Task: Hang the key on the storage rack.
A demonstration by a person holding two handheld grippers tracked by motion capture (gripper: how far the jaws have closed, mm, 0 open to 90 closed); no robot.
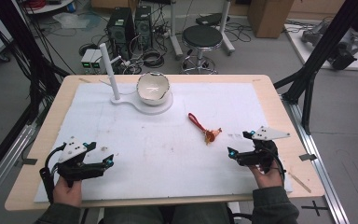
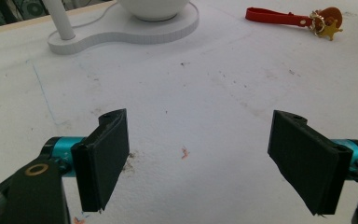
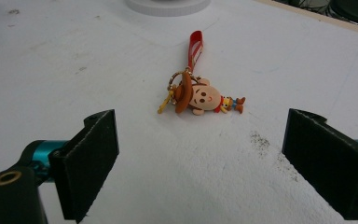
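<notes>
Both grippers sit with jaws spread wide and empty. The right gripper (image 1: 249, 150) is the nearer one: the cowboy keychain (image 3: 200, 95) lies just ahead of its jaws, its red strap (image 3: 196, 44) running away toward the bowl stand (image 1: 164, 105). The left gripper (image 1: 92, 160) is well apart from it.

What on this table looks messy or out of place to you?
Little stands out. The keychain, a small cowboy figure on a red strap, lies flat on its side on the white mat, which has scattered dark smudges and specks. The bowl sits tilted on its white stand. Both tools, left and right, are open.
</notes>
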